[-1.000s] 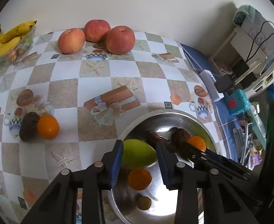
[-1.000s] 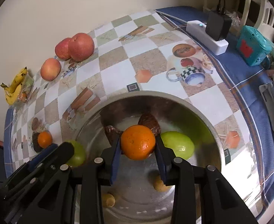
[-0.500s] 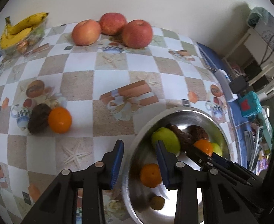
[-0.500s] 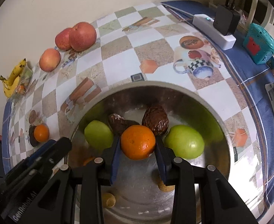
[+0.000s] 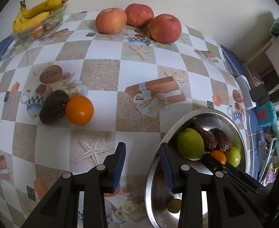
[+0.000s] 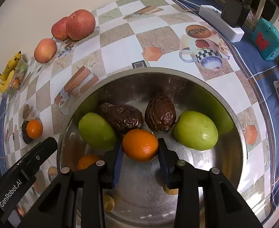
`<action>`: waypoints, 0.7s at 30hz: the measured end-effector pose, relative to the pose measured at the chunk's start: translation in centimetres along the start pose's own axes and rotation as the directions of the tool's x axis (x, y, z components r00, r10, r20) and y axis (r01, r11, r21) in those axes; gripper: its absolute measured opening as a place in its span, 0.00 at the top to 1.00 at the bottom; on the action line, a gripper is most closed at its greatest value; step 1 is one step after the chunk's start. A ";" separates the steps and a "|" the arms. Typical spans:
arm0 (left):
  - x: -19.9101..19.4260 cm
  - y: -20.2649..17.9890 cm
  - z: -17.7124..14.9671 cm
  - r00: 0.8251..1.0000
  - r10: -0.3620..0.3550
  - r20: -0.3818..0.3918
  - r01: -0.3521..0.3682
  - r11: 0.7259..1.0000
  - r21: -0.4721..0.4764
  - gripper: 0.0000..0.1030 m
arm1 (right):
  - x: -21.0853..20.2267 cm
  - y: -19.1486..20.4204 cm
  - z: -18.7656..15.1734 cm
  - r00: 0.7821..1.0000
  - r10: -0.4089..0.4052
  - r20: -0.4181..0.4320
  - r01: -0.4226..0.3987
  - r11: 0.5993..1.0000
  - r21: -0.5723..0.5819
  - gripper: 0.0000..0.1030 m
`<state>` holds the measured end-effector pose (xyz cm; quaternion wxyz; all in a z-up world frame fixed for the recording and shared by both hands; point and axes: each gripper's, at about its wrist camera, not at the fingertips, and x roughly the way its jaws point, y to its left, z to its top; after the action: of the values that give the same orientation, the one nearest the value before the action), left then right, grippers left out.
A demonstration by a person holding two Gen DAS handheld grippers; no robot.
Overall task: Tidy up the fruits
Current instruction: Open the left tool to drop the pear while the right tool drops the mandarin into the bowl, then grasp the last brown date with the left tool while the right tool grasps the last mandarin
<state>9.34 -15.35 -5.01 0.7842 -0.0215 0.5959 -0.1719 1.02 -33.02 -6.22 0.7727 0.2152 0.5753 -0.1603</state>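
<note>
Fruit sits in two groups: some in the steel bowl (image 6: 240, 136), some loose on the checked tablecloth (image 5: 101, 76). The right gripper (image 6: 140, 146) points down into the bowl with an orange (image 6: 140, 145) between its blue pads (image 6: 117, 161); both pads lie against the orange's sides, so it is gripped. Just beyond that orange lie two wrinkled dark brown fruits (image 6: 120, 117), side by side, with a green fruit (image 6: 95, 131) to the left and a larger green fruit (image 6: 195, 130) to the right. A second orange (image 6: 87, 161) shows at the bowl's near left, partly behind the gripper's body, and small yellowish pieces (image 6: 109, 202) lie on the bowl's floor.

The left gripper (image 5: 142, 159) hangs over the tablecloth at the bowl's left rim. Its jaws stand a little apart, having just opened slightly, and nothing is between them; one finger is over the cloth, the other over the rim.

Further out on the cloth a loose orange (image 5: 79, 110) touches a dark brown fruit (image 5: 54, 106). Three red apples (image 5: 165, 28) stand in a cluster by the wall. Bananas (image 5: 35, 13) rest on a clear tray at the far left corner. At the table's right edge lie a white power strip (image 6: 221, 22) with a black plug and a teal box (image 6: 266, 39).
</note>
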 end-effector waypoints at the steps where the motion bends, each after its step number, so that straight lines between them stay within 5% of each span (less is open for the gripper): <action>1: 0.0 0.0 0.0 1.000 0.003 -0.003 -0.003 1.000 -0.001 0.59 | -0.1 0.0 0.0 1.000 -0.003 0.003 0.003 1.000 0.000 0.62; 3: 0.2 0.2 0.0 1.000 0.010 -0.010 -0.010 1.000 -0.004 0.50 | -0.4 0.1 0.1 1.000 -0.011 0.013 0.011 1.000 -0.006 0.50; 8: 0.1 0.5 0.1 0.999 0.032 -0.010 -0.032 0.999 -0.011 0.39 | -1.2 0.5 0.3 0.999 -0.019 0.041 0.020 1.000 -0.019 0.43; 12: -0.3 1.1 0.2 0.997 0.073 0.001 -0.073 0.997 -0.026 0.28 | -1.5 0.9 0.4 0.998 -0.039 0.059 0.041 0.998 -0.037 0.27; 21: -1.8 3.2 1.1 0.995 0.091 0.047 -0.087 0.993 -0.084 0.04 | -1.8 1.9 0.4 0.996 -0.048 0.078 0.053 0.996 -0.067 0.16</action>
<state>10.73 -12.01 -3.83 0.8044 -0.0312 0.5827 -0.1115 1.74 -31.63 -4.09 0.7967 0.1674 0.5558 -0.1681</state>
